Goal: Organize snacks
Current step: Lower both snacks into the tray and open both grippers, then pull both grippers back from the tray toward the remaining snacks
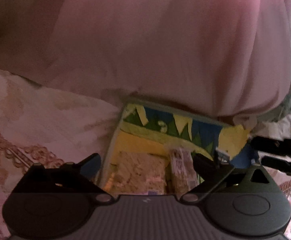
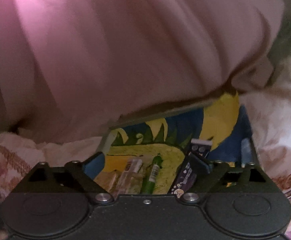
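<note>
A smooth pink fabric [image 2: 125,50] in soft folds fills the upper part of both views. Beneath it a pale floral cloth with braided trim [image 1: 25,130] is spread. A shallow tray [image 2: 221,116] painted yellow, green and blue is set on that cloth, its far rim tucked under the pink fabric. Inside it several snacks are laid with their long axes running away from the cameras: a flat, crumbly beige slab [image 1: 139,172], a slim pale packet [image 2: 130,172], a glossy green tube [image 2: 152,174] and a dark purple wrapper [image 2: 185,177]. The left gripper [image 1: 146,161] and right gripper [image 2: 151,160] are held spread wide over the tray, nothing clasped.
</note>
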Demonstrator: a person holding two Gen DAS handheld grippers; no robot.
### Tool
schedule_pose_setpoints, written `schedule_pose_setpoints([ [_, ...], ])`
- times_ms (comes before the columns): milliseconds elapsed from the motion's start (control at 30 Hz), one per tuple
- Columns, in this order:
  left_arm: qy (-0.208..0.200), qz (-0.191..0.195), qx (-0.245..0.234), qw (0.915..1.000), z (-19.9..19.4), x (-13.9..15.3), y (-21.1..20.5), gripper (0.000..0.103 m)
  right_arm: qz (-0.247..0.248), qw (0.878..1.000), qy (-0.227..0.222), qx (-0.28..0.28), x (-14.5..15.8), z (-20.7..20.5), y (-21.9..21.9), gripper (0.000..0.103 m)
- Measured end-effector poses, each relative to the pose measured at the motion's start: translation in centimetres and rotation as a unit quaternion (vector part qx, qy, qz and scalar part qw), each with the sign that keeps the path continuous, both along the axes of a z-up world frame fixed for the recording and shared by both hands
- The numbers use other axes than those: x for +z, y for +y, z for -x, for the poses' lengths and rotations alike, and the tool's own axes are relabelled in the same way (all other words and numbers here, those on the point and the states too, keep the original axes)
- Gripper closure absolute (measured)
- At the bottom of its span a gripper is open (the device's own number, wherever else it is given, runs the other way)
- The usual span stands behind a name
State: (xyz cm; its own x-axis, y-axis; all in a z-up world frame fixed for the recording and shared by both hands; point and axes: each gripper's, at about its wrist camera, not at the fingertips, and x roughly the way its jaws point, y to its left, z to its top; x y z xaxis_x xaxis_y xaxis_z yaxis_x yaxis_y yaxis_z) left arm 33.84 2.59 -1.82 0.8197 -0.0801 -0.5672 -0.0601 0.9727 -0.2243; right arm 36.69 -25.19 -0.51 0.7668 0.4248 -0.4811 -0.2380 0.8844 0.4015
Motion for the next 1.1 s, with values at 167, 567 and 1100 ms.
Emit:
schedule_pose_setpoints([
  [167, -0.027, -0.004, 0.023, 0.9994, 3.0, 2.3, 0.6, 0.000, 0.041, 0.997, -0.067, 0.006, 2.4, 4.7, 0.4, 0.001],
  [567, -0.078, -0.065, 0.037, 0.9941, 13.9, 6.0, -0.1, 0.000, 0.092, 0.986, -0.142, 0.006, 4.4, 15.9, 0.6, 0.001],
  [1100, -0.020, -0.125, 0.072, 0.9893, 26.4, 5.2, -1.1, 0.000, 0.158, 0.981, -0.099, 0.051, 2.0, 26.9, 2.7, 0.001],
])
